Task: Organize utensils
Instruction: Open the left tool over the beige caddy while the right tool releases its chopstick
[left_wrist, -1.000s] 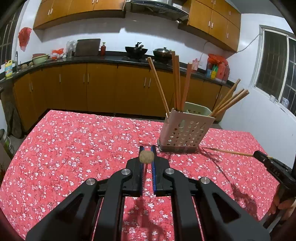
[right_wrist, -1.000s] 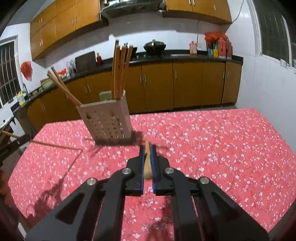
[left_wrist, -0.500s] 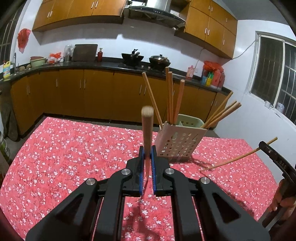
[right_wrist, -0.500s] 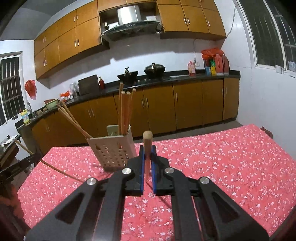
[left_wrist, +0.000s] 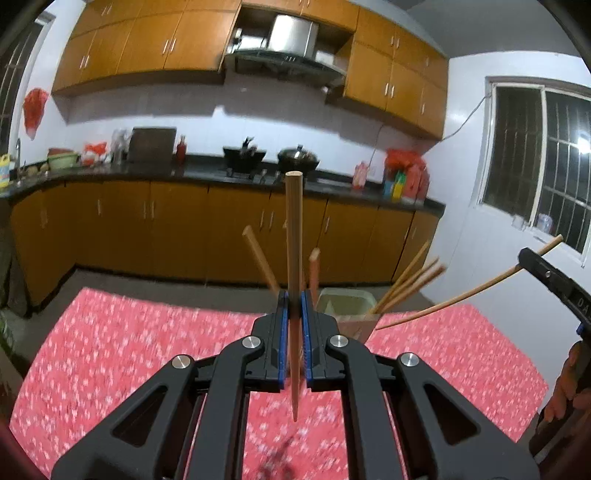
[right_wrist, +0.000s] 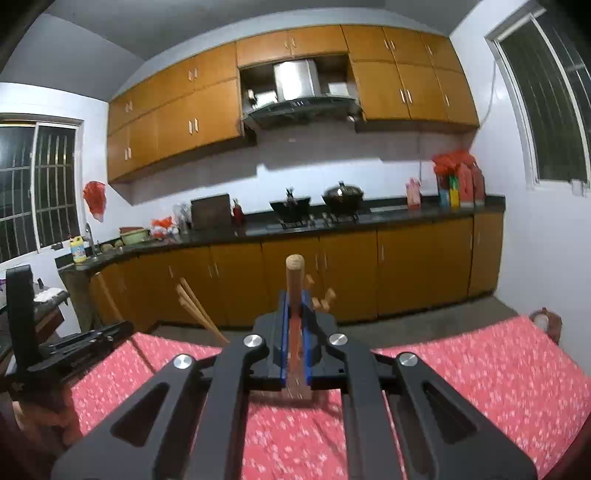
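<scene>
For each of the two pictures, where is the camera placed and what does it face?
Left wrist: behind the left tongs, shut on a wooden chopstick, facing the perforated plastic holder; right tongs at right edge.
Right wrist: behind the right tongs, shut on another chopstick; left tongs at left.
Shared: red floral tablecloth, kitchen counter.

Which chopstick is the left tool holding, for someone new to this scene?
Find the red floral table. Above it, the left tool grips one chopstick. It stands upright, unlike those leaning in the holder behind.
</scene>
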